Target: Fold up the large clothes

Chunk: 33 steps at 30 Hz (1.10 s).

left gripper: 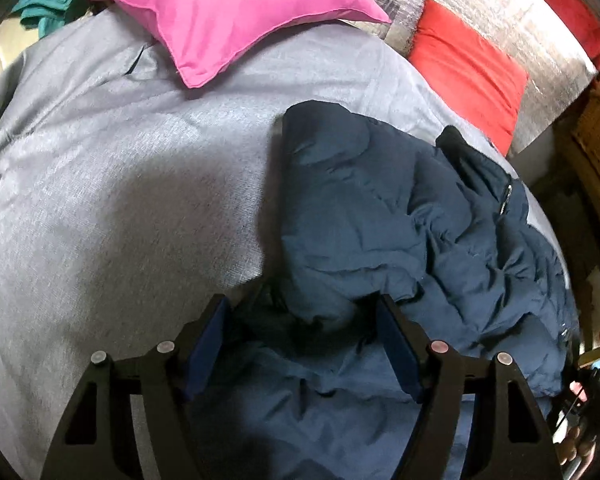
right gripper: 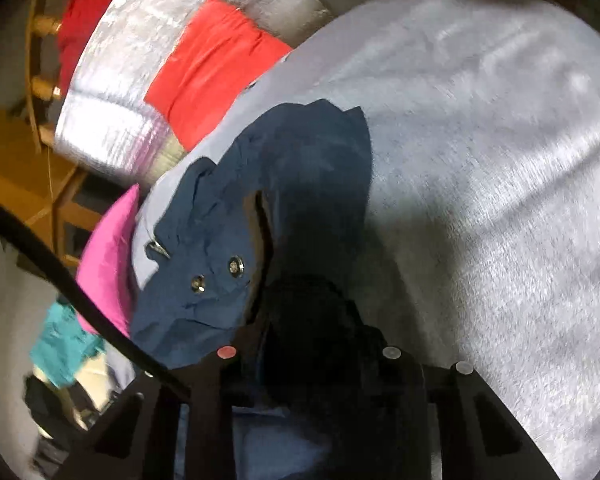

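— What's the garment?
— A navy blue jacket point(left gripper: 400, 232), puffy and heavily wrinkled, lying crumpled on the grey bedcover point(left gripper: 120, 200).
— Where on it?
— Toward the right side and near edge in the left wrist view, reaching far toward the red cloth.
— Details?
— A dark collar with a zipper at its far right. The right wrist view shows two metal snaps point(right gripper: 216, 274) on a bunched flap.

The left wrist view looks forward and down from close above the bed point(left gripper: 120, 200), its left claw point(left gripper: 304, 320) over the near edge of the jacket point(left gripper: 400, 220), pillow point(left gripper: 228, 12) far ahead. The right wrist view is rolled sideways, right claw point(right gripper: 304, 344) pressed near the jacket point(right gripper: 292, 168). Both share jacket, bed point(right gripper: 500, 160) and pillow point(right gripper: 112, 256).
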{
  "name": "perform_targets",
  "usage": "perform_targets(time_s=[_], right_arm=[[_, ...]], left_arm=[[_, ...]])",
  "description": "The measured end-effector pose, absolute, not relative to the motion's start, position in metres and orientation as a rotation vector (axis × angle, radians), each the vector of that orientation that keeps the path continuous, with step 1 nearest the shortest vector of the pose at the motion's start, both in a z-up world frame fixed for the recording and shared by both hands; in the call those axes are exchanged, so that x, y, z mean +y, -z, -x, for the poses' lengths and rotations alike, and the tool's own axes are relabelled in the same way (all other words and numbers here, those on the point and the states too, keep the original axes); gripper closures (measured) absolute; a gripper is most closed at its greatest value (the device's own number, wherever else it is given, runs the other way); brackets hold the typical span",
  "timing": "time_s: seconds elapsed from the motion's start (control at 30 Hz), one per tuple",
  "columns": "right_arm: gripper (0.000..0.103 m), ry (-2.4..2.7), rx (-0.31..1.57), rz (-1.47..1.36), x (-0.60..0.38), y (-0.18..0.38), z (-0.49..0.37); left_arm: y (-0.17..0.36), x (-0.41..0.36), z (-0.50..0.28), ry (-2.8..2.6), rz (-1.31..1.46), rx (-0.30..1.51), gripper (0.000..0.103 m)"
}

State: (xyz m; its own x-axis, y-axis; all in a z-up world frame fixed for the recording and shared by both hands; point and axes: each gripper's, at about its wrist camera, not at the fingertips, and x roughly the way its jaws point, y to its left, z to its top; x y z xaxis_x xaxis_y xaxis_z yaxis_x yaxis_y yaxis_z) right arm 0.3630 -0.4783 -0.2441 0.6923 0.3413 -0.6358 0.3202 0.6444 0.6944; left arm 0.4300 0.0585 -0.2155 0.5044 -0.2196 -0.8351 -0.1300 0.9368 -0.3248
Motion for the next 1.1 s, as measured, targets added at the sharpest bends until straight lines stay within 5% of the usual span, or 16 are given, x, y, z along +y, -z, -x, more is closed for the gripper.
perform_targets(time_s=[0.03,0.1,0.17,1.1], right_arm=[[0.066,-0.004,0.832,-0.892,-0.479,0.24,-0.361],[0.044,0.011,0.847,-0.891,-0.479,0.237,-0.359],[0.035,0.025,0.84,-0.902,-0.483,0.233,-0.354],[0.029,0.005,0.776,-0.82,-0.46,0.198,-0.225]], left_arm=[[0.214,0.06,-0.428,0.052,0.381,1.05,0.028],[0.209,0.063,-0.424,0.043,0.399,1.055,0.028],[0.203,0.065,-0.419,0.039,0.41,1.058,0.028],[0.191,0.118,-0.232,0.003,0.316,1.009,0.028]])
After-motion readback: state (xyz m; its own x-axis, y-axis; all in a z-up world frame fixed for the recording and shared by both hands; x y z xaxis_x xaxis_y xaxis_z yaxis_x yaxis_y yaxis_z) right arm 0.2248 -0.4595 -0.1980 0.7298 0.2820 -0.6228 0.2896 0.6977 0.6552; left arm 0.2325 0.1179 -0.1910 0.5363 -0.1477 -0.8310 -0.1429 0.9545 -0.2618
